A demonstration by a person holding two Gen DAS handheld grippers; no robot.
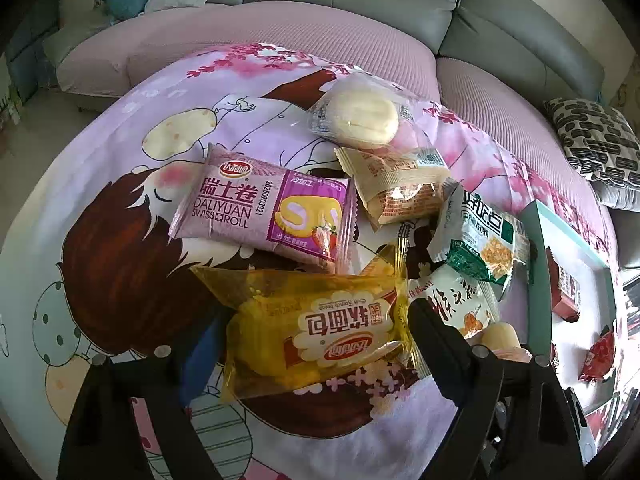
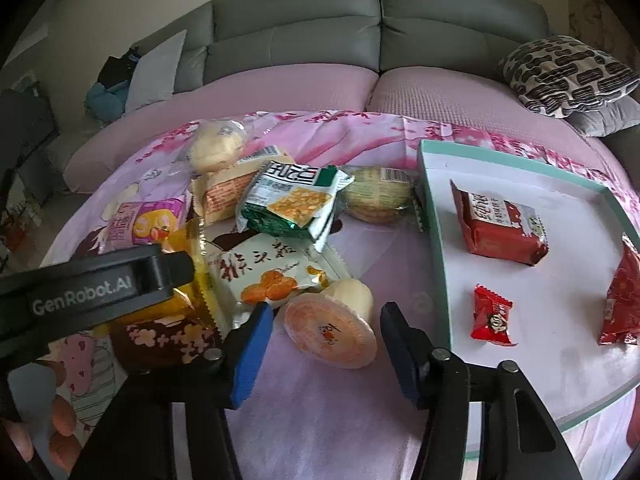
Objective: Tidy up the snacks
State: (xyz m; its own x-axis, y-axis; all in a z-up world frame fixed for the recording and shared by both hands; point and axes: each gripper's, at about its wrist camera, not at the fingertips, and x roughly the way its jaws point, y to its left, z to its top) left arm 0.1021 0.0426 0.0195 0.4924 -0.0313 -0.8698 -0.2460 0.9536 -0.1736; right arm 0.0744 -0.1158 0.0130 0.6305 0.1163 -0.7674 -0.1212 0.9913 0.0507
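Note:
My left gripper (image 1: 316,332) stands wide over a yellow soft-bread packet (image 1: 320,332), which lies flat on the pink cartoon cloth. Its fingers sit at the wrapper's two ends, and no firm squeeze shows. In the right wrist view one black finger of it (image 2: 100,280) lies over the same yellow packet (image 2: 188,300). My right gripper (image 2: 326,308) straddles a small jelly cup (image 2: 332,332) with an orange lid, tipped on its side. Its blue pads (image 2: 256,340) stand close on either side with thin gaps. The cup (image 1: 500,336) also shows at the left wrist view's right.
A teal-rimmed white tray (image 2: 430,220) to the right holds three red packets (image 2: 500,228). Piled behind are a purple Swiss roll (image 1: 260,208), a green packet (image 2: 292,200), a white packet (image 2: 264,272), a beige packet (image 1: 400,184) and round cakes (image 1: 360,116). A grey sofa (image 2: 320,40) stands beyond.

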